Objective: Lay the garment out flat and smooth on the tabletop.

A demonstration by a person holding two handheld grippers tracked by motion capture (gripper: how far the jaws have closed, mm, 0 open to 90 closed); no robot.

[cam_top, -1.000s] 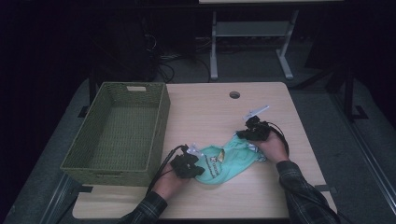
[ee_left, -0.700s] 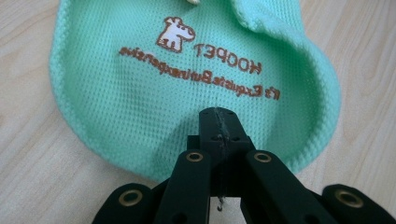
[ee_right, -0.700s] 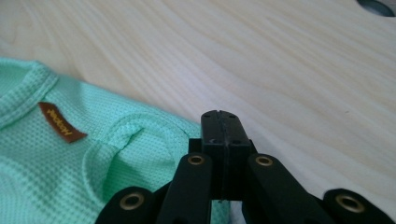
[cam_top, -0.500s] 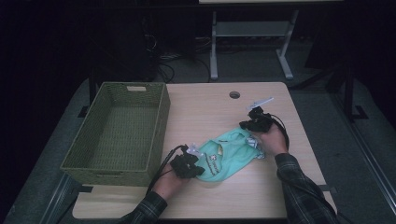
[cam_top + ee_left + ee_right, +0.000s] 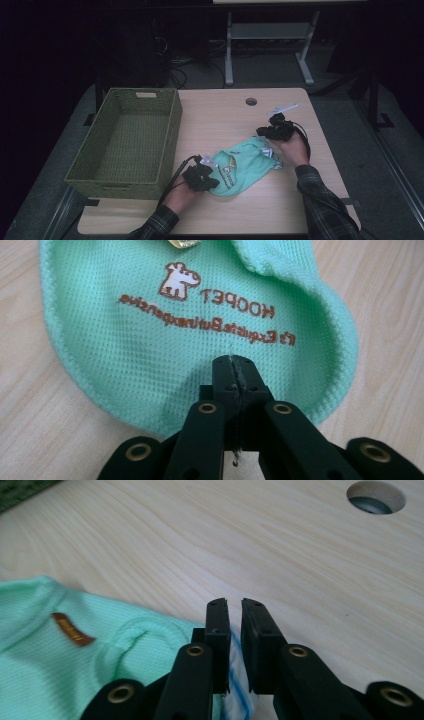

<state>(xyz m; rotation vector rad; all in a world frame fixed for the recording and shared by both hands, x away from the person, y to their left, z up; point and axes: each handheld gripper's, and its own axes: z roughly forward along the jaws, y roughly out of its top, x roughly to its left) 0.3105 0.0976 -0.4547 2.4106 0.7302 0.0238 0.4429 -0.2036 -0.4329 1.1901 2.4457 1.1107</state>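
A mint-green pet garment (image 5: pixel 245 167) with brown print lies flat on the wooden table (image 5: pixel 220 115). My left gripper (image 5: pixel 215 181) is at its near-left end. In the left gripper view the jaws (image 5: pixel 233 360) are shut on the green mesh (image 5: pixel 175 340) just below the printed lettering. My right gripper (image 5: pixel 264 134) is at the garment's far-right end. Its jaws (image 5: pixel 235 602) have just been opening: a narrow gap shows between them, with a white, blue-striped fabric edge (image 5: pixel 239 680) lying low in the gap. The green cloth (image 5: pixel 45 650) with a brown tag spreads to their left.
A green woven basket (image 5: pixel 170 145) stands with nothing in it on the left side of the table, close to the left hand. A round cable hole (image 5: pixel 251 101) sits near the table's far edge, also seen as the hole (image 5: pixel 376 497) ahead of the right jaws.
The right hand has shifted a little toward the far side, drawing the garment's end out with it. The left hand has stayed put.
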